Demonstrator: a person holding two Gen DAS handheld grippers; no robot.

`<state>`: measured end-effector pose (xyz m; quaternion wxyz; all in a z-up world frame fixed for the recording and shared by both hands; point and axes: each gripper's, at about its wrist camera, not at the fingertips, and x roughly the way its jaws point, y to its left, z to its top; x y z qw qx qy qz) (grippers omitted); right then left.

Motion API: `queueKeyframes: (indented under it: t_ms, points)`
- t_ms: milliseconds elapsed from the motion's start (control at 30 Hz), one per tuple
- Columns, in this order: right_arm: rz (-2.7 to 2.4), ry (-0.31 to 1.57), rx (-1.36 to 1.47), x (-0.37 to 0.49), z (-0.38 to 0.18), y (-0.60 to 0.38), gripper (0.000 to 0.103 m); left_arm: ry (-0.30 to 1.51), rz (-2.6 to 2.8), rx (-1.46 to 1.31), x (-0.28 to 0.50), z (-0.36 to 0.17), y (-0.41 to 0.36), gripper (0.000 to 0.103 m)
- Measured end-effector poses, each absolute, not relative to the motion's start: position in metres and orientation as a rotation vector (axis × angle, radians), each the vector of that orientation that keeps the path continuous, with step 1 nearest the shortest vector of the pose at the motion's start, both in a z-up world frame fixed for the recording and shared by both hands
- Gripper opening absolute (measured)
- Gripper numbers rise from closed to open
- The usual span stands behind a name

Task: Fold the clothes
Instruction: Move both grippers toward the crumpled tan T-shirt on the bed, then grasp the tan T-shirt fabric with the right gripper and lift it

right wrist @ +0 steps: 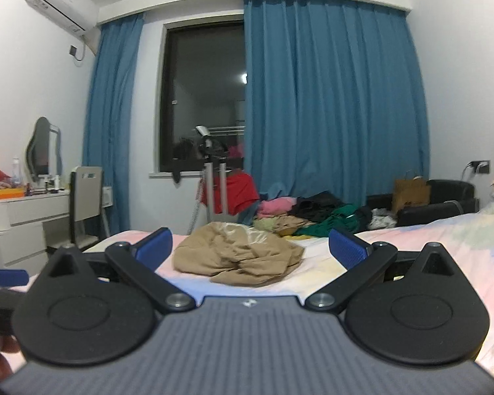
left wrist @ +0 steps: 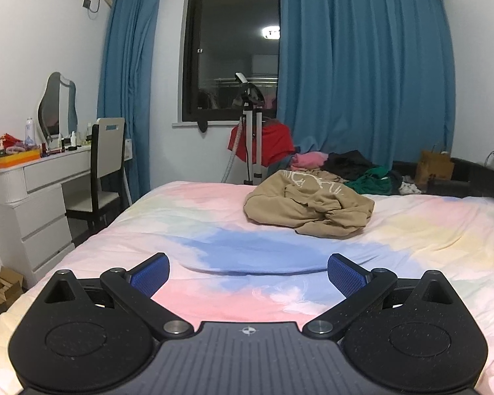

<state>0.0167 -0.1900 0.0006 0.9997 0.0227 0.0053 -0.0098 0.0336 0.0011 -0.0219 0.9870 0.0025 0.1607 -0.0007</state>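
Observation:
A crumpled tan garment point(left wrist: 308, 205) with a white print lies in a heap on the pastel bed point(left wrist: 187, 217), toward the far side. My left gripper point(left wrist: 248, 271) hovers open over the near part of the sheet, well short of the garment, with nothing between its blue pads point(left wrist: 150, 275). In the right wrist view the same tan garment point(right wrist: 238, 255) sits straight ahead between the fingers but farther away. My right gripper point(right wrist: 250, 248) is open and empty. A blue pad of the left gripper point(right wrist: 8, 276) shows at the left edge.
A pile of pink, black and green clothes point(left wrist: 345, 168) lies beyond the bed's far edge. A garment steamer stand point(left wrist: 252, 138) with a red cloth is by the window. A white dresser point(left wrist: 29, 197) and chair point(left wrist: 105, 168) stand left. A paper bag point(left wrist: 433, 164) sits on a black seat at the right.

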Motion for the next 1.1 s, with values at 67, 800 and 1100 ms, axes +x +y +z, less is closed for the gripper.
queueKeyframes:
  t_ms: [67, 800, 1100]
  points:
    - [-0.030, 0.014, 0.066, 0.020, -0.005, -0.192, 0.103, 0.327, 0.003, -0.011, 0.035, -0.021, 0.005, 0.103]
    - [-0.017, 0.338, 0.087, 0.398, -0.075, -0.150, 0.063, 0.412, 0.097, -0.117, 0.109, -0.093, 0.076, 0.103]
    - [0.009, 0.395, 0.008, 0.447, -0.111, -0.155, 0.045, 0.366, -0.016, -0.113, 0.163, -0.113, 0.067, 0.103]
